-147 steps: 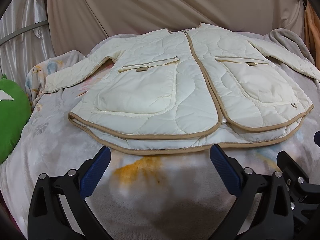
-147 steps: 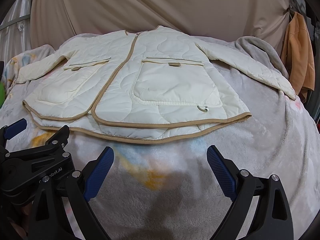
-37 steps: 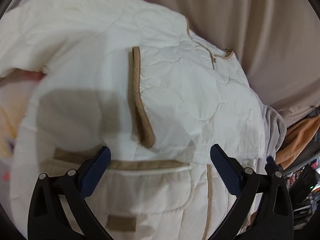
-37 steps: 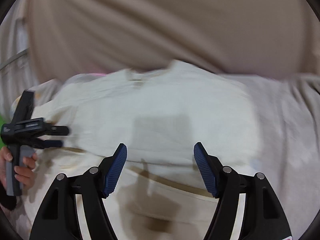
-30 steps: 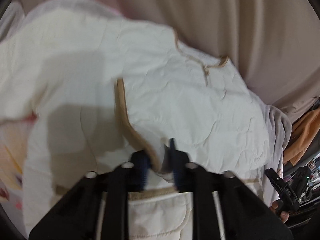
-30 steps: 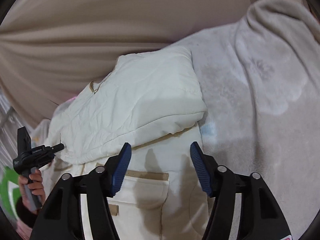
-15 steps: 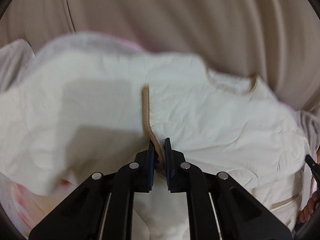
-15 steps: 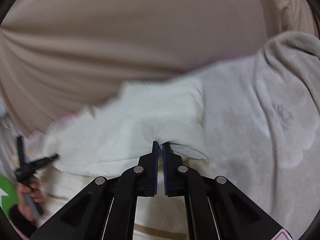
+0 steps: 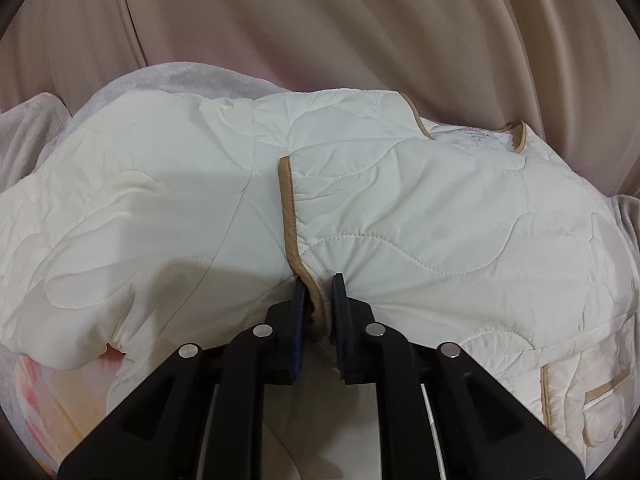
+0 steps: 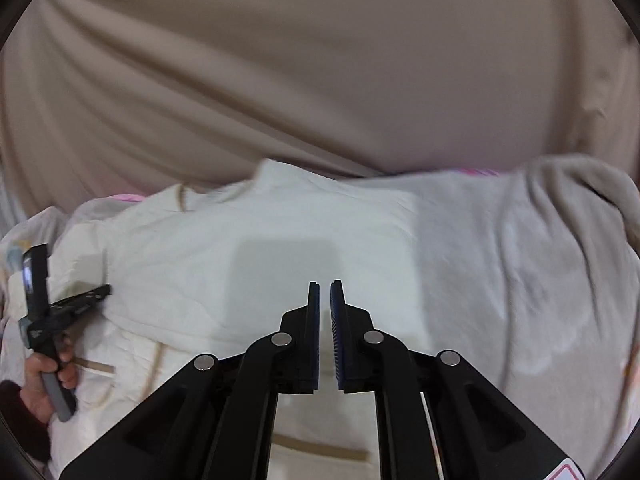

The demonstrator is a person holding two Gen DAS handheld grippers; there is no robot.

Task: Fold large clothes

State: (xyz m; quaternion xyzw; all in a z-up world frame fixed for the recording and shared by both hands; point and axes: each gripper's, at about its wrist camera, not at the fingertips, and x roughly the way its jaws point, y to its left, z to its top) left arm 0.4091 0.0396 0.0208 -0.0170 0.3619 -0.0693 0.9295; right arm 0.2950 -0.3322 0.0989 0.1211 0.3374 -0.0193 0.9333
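A cream quilted jacket (image 9: pixel 420 208) with tan trim lies on a bed, its sleeves folded in over the body. My left gripper (image 9: pixel 320 284) is shut on the sleeve's tan cuff (image 9: pixel 289 208); the pads press the trim while the jaws ease slightly open. In the right wrist view the left gripper (image 10: pixel 102 292) sits at the jacket's (image 10: pixel 240 240) left side, held by a hand (image 10: pixel 44 380). My right gripper (image 10: pixel 325 286) hovers above the jacket's right half. Its jaws are opening from a narrow gap with nothing between them.
A grey fleece blanket (image 10: pixel 520 260) covers the bed to the right of the jacket. A beige curtain (image 10: pixel 320 80) hangs close behind. A chest pocket (image 9: pixel 600 400) and the neck label (image 9: pixel 474 134) show on the jacket's right part.
The right gripper shut on the folded sleeve's edge, then rose off it and now shows a small empty gap. The left gripper stays clamped on the cuff, now lower over the jacket.
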